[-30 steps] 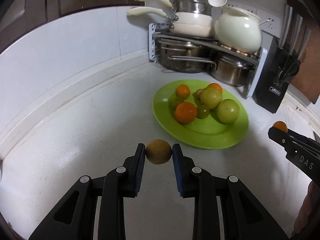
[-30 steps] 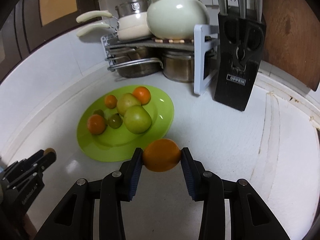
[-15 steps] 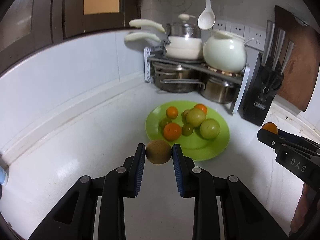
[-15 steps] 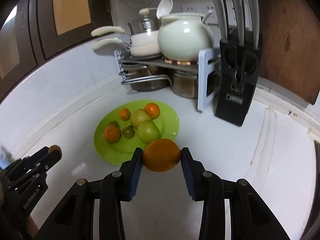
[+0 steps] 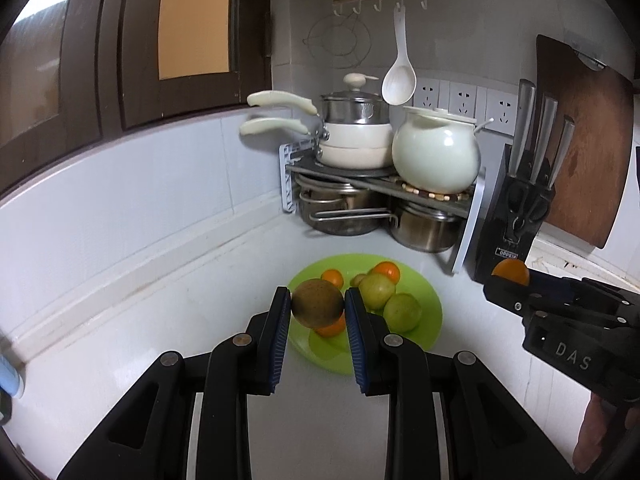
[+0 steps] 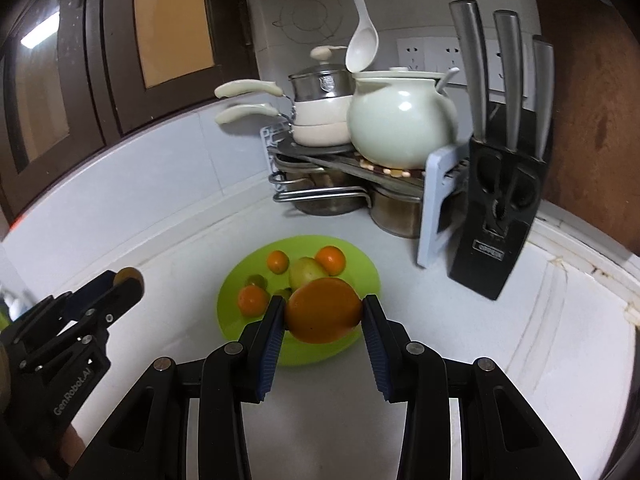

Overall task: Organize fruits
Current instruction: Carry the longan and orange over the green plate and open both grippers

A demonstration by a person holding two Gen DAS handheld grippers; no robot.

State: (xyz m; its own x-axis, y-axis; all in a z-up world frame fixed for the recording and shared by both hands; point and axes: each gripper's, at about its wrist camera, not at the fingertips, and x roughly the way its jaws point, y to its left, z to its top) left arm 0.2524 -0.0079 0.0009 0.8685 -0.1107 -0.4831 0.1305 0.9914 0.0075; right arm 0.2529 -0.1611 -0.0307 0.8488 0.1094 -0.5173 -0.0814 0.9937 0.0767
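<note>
Currently green plate [image 6: 366,276]: three oranges, three or so green fruits (partly hidden). Left gripper [image 5: 318,307] clamps brown fruit [image 5: 317,302]; right gripper [image 6: 323,315] clamps orange [image 6: 323,310].

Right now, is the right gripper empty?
No, the right gripper is shut on an orange, held above the green plate.
</note>
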